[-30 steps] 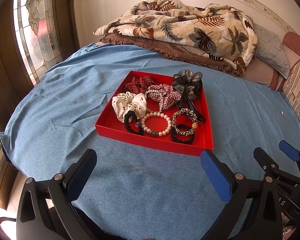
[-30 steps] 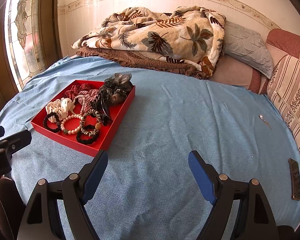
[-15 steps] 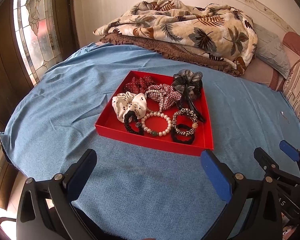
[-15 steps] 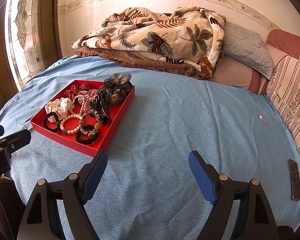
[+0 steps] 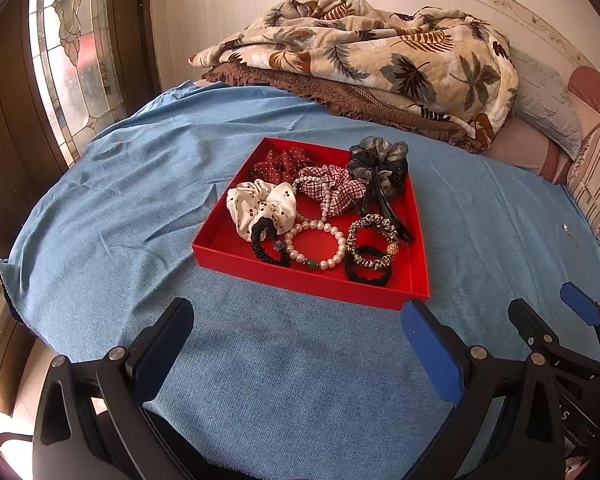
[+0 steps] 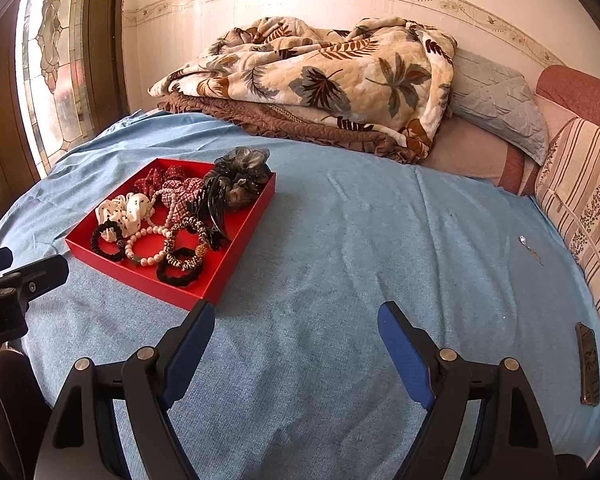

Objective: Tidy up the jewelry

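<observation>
Red tray [image 5: 316, 276] of scrunchies and pearl bracelet [image 5: 318, 242] on blue cloth [image 5: 120, 208], left gripper [image 5: 296, 320] and right gripper [image 6: 296, 320] nearside of tray, both released, empty.

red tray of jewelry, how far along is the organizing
Nothing looks sorted yet: the pearl bracelet, scrunchies and hair ties lie jumbled in the red tray. Nothing is in hand: the left gripper and the right gripper are open and empty above the blue cloth. All the sorting remains.

Warm daylight from the stained-glass window [image 5: 72, 60] at left; sharp focus, fisheye-bent edges, dark corners.
</observation>
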### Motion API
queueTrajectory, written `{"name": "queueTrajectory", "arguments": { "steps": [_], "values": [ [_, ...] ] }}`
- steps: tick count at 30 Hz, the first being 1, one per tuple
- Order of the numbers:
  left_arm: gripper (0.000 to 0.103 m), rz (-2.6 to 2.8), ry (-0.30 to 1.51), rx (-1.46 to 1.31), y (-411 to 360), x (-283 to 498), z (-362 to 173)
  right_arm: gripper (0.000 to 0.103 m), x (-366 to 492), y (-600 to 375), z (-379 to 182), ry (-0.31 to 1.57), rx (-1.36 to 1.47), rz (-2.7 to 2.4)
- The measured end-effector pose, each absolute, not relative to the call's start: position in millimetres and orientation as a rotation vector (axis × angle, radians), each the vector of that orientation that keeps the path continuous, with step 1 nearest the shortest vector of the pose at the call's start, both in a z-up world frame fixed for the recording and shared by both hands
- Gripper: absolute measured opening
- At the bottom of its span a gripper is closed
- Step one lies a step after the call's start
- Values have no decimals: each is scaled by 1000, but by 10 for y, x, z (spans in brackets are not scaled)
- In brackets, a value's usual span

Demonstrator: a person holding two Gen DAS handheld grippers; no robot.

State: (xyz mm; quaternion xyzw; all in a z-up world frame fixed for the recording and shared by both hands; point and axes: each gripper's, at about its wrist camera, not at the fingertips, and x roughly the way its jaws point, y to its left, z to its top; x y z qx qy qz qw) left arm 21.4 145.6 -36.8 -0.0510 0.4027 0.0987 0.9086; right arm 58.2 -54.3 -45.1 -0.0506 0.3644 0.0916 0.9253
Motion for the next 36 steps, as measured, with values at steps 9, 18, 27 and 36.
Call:
{"name": "queueTrajectory", "arguments": {
  "steps": [9, 18, 27, 36],
  "values": [
    [103, 206, 833, -109, 1470, 209, -345, 88, 578, -535, -443, 744, -106, 189],
    [103, 205, 833, -110, 1479, 211, -347, 88, 533, -483, -462, 744, -120, 211],
    [103, 219, 836, -125, 1551, 209, -331, 88, 531, -479, -457, 757, -129, 220],
    [103, 226, 827, -103, 1492, 160, -277, 90, 486, -618, -465, 757, -101, 193]
  ]
}}
